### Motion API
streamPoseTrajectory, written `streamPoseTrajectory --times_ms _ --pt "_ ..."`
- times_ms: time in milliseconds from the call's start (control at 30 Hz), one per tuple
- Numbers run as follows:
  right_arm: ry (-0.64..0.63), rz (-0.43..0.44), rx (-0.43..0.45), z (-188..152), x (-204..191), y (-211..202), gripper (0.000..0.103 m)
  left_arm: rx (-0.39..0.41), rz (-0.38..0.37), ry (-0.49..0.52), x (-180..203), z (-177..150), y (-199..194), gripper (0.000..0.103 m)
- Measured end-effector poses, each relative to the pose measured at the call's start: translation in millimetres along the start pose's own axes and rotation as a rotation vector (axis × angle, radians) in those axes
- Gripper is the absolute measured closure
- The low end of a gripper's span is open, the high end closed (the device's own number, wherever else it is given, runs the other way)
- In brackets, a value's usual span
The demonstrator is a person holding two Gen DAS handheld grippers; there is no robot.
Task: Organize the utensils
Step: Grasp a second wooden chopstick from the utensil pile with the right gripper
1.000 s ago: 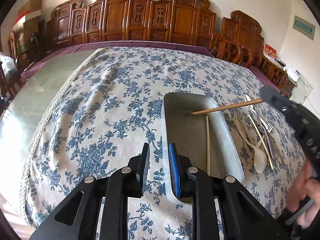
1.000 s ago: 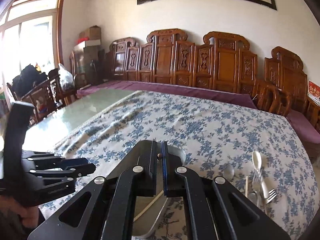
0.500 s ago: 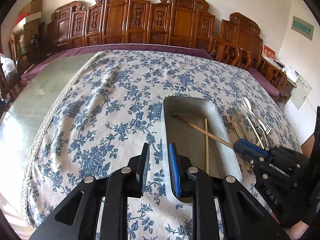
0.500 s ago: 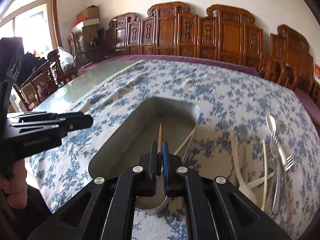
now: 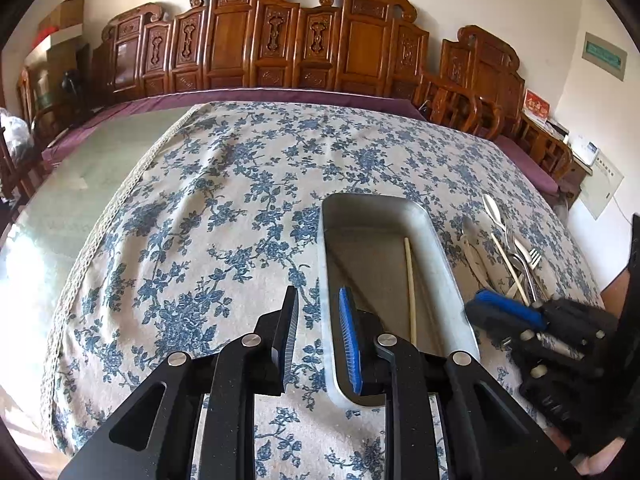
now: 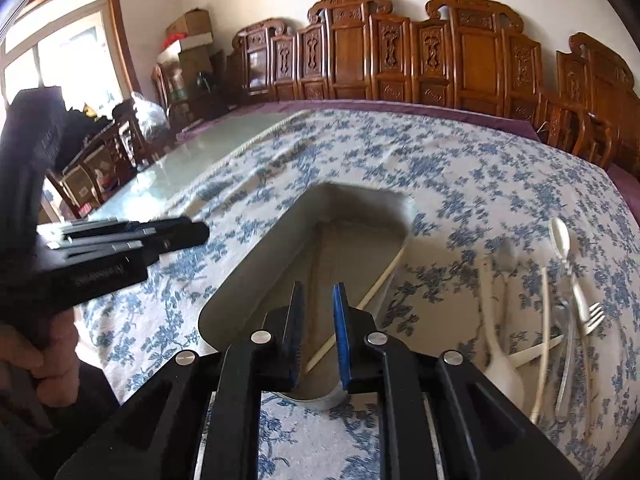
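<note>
So far chopsticks lie in the tray; spoons and fork wait outside. Both my claws, left and right, are spread, empty.

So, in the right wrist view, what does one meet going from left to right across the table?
Left gripper → tray → chopstick → white spoon → fork.

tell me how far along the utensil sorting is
Early stage. Done: chopsticks already lie inside the metal tray. In hand: nothing, as the right gripper is open and empty over the tray's near end, and the left gripper is open too. Left: the pile beside the tray on the tablecloth, including a white spoon, a fork, a metal spoon and a loose chopstick.
</note>
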State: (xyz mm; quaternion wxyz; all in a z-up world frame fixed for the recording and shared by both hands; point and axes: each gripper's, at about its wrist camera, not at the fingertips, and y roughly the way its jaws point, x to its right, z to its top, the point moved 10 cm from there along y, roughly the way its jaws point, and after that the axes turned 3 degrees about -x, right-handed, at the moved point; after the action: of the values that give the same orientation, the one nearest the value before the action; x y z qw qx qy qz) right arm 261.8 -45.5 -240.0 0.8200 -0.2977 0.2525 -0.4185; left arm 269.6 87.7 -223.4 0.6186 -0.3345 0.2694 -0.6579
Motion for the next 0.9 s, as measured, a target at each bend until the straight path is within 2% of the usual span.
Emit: streamPoseTrajectory --times_ms 67,167,367,467,567,900 --pt "0.01 -0.005 0.022 4.4 11.8 -13.5 0.087 0.005 -0.009 0.011 8.0 1.0 -1.4 0.083" --pt "0.019 -0.023 0.052 7.4 35.3 -35.7 0.085 0.014 -0.021 0.03 22.7 2.6 -3.0 0.073" --pt "0.039 -0.142 0.055 -6.0 108.6 -61.2 0.079 0.013 -0.052 0.072 54.6 2.1 -2.8 0.069" --pt "0.063 -0.189 0.02 -22.9 142.9 -58.2 0.076 0.009 -0.064 0.102 75.2 -0.2 -1.1 0.067" --pt "0.083 -0.213 -0.014 -40.8 165.4 -49.0 0.076 0.006 -0.08 0.123 90.8 -4.4 -0.4 0.056" --pt "0.138 -0.2 -0.114 -76.1 179.4 -5.1 0.076 -0.013 -0.098 0.178 131.4 -25.4 6.5 0.056"
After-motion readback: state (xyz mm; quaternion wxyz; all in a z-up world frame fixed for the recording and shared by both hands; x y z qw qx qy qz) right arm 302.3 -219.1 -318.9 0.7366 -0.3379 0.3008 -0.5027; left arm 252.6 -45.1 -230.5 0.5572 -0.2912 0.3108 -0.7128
